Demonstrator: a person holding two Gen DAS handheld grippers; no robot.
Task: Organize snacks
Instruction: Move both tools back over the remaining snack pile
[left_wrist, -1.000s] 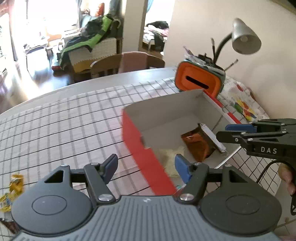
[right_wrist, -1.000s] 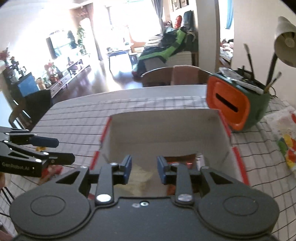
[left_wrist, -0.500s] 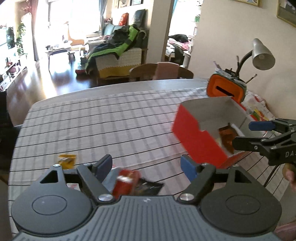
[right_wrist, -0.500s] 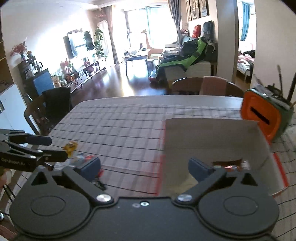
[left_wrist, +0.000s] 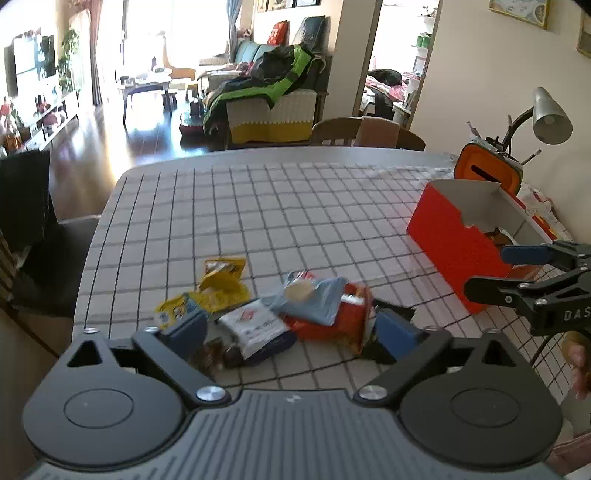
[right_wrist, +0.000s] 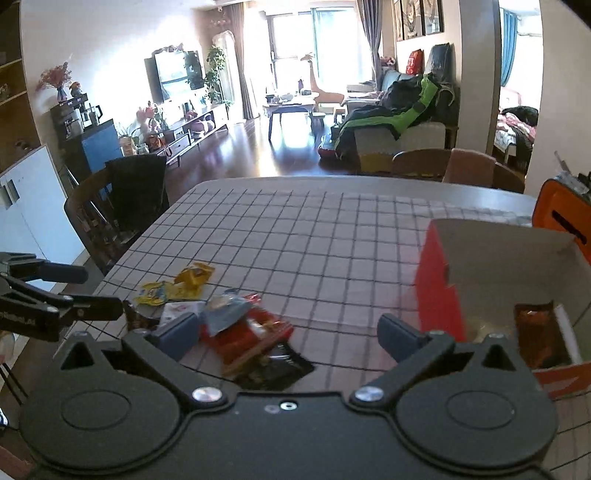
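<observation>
A heap of snack packets lies near the table's front edge: yellow packets (left_wrist: 221, 284), a white packet (left_wrist: 255, 325), a grey-blue packet (left_wrist: 314, 299), a red packet (left_wrist: 343, 321) and a black one (right_wrist: 273, 369). My left gripper (left_wrist: 291, 332) is open and empty, just above and behind the heap. My right gripper (right_wrist: 291, 332) is open and empty, over the red packet (right_wrist: 251, 336). A red cardboard box (left_wrist: 458, 247) stands to the right, open on top, with a brown packet (right_wrist: 535, 332) inside. The right gripper shows in the left wrist view (left_wrist: 517, 269), next to the box.
A grid-pattern cloth (left_wrist: 295, 206) covers the table. An orange and green holder (left_wrist: 487, 173) with pens and a desk lamp (left_wrist: 550, 118) stand behind the box. Chairs (right_wrist: 461, 170) stand at the far side and at the left (right_wrist: 125, 199).
Both grippers have drawn back from the box and swung left to the snack heap. The right gripper's fingers have opened wide.
</observation>
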